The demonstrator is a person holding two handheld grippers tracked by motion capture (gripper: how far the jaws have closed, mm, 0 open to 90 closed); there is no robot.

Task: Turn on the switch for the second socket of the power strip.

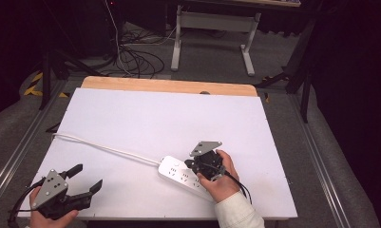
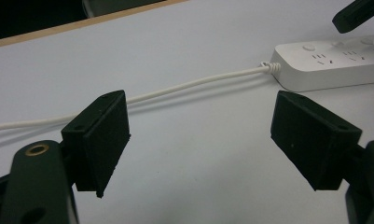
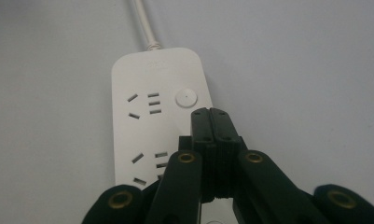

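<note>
from the high view, your right gripper (image 1: 190, 164) sits over the white power strip (image 1: 178, 175), which lies on the white table (image 1: 155, 118) slightly right of centre near your edge, angled so its corded end points up and to the left. your right hand (image 1: 221, 178) covers the strip's near end. the strip's white cord (image 1: 102, 146) runs away from it to the left edge of the table. your left gripper (image 1: 86, 178) rests low at the near left corner, well apart from the strip, with its two jaws spread wide and nothing between them; your left hand (image 1: 48, 213) grips it from below.

in the left gripper view, the two black jaws stand far apart over bare table, clearly released. the cord (image 2: 175, 88) crosses the table beyond them, and it meets the power strip (image 2: 334, 63) at the upper right. a dark tip of your right gripper (image 2: 357, 14) pokes in at the top right corner above the strip.

in the right gripper view, your jaws are clenched flat against each other with nothing held between them. their joined tip hangs over the power strip (image 3: 142, 116), just below and beside its round white button (image 3: 186, 98), near the strip's right edge. whether the tip touches the strip you cannot tell from here. two sets of socket slots show to the left of the jaws, and the cord (image 3: 145, 23) leaves the strip's far end toward the top.
</note>
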